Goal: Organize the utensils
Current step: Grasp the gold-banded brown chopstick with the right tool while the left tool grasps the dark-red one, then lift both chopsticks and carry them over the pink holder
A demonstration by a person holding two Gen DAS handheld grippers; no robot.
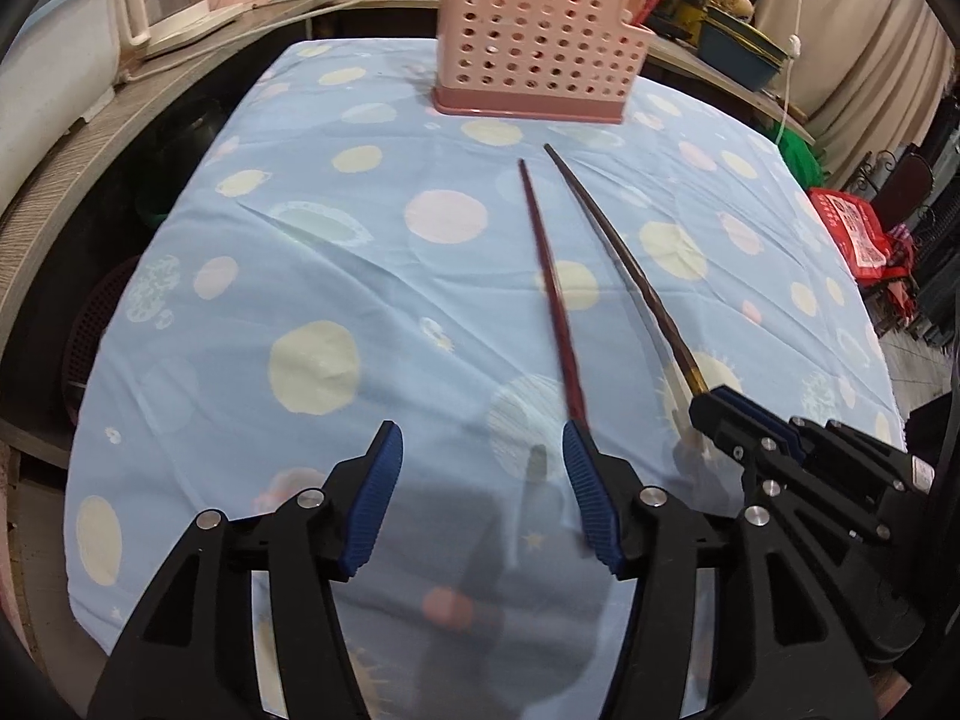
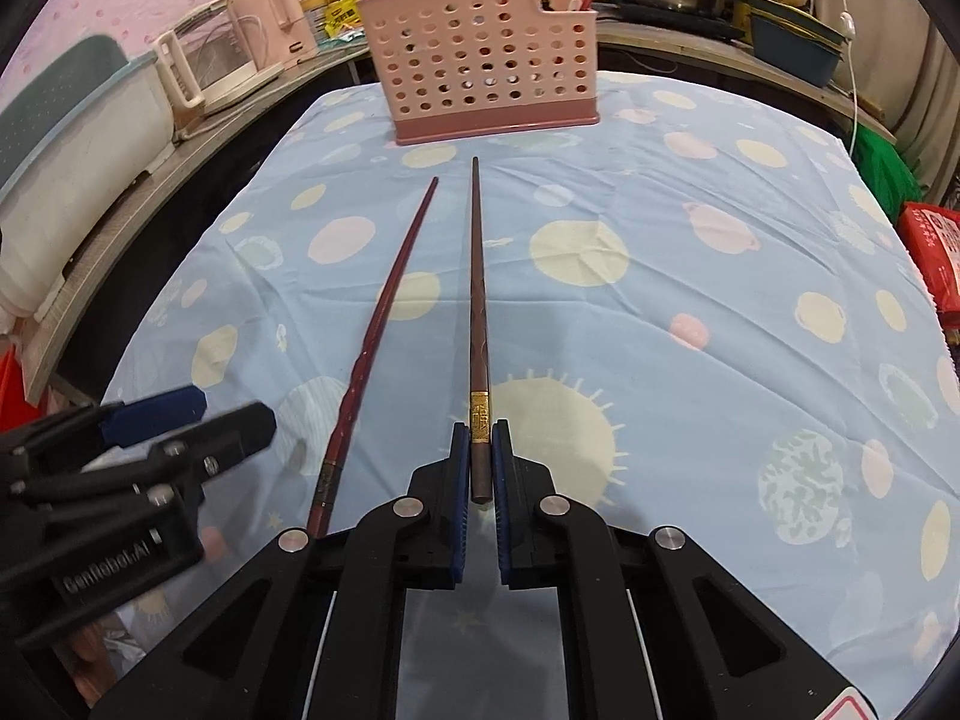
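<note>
A pink perforated utensil basket (image 1: 540,42) (image 2: 489,54) stands at the far end of the table. My right gripper (image 2: 480,456) is shut on the thick end of a dark brown chopstick (image 2: 477,312) with a gold band, which points toward the basket; both also show in the left wrist view, the gripper (image 1: 720,408) and the chopstick (image 1: 618,264). A reddish chopstick (image 2: 384,324) (image 1: 549,288) lies just to its left. My left gripper (image 1: 480,450) is open and empty, its right fingertip (image 1: 576,450) beside the reddish chopstick's near end. It also shows at the left of the right wrist view (image 2: 192,414).
The table wears a blue cloth with pastel dots (image 1: 330,252) (image 2: 720,300). A counter to the left holds a white appliance (image 2: 78,168) and a pink kettle (image 2: 270,18). Pots and a teal tub (image 2: 792,42) stand behind. A red bag (image 1: 852,228) sits at the right.
</note>
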